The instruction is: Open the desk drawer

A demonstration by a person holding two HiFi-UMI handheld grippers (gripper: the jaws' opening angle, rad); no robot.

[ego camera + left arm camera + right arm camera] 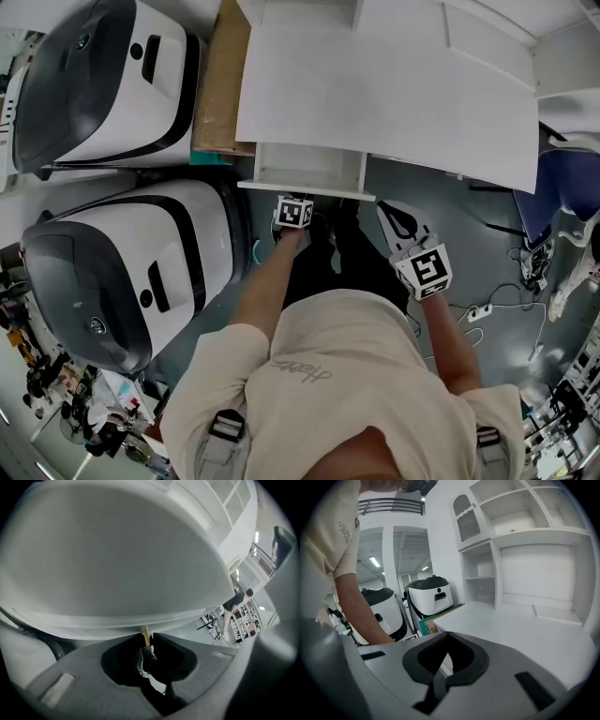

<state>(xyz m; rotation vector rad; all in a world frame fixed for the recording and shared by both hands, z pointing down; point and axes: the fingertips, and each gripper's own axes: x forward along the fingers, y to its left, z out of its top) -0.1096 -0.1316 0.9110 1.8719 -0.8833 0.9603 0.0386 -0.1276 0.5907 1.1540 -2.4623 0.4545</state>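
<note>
- Two big white-and-black machines on the left?
- Yes, side by side on the floor. A brown board stands between the far one and the white surface.
- Where is the drawer?
- Under the surface's near edge, toward its left end. It stands part-way out, and its white inside shows from above.
- And the left gripper?
- At the drawer's front, tips against it. In the left gripper view its fingers are narrow, almost together, just under the drawer's white edge. A tan sliver shows in the slit between them. I cannot tell what it is, nor whether it is gripped.
- The right gripper?
- In the air, right of the drawer, touching nothing. Its fingers are closed on each other with nothing between, and they point across the surface toward white shelves.
</note>
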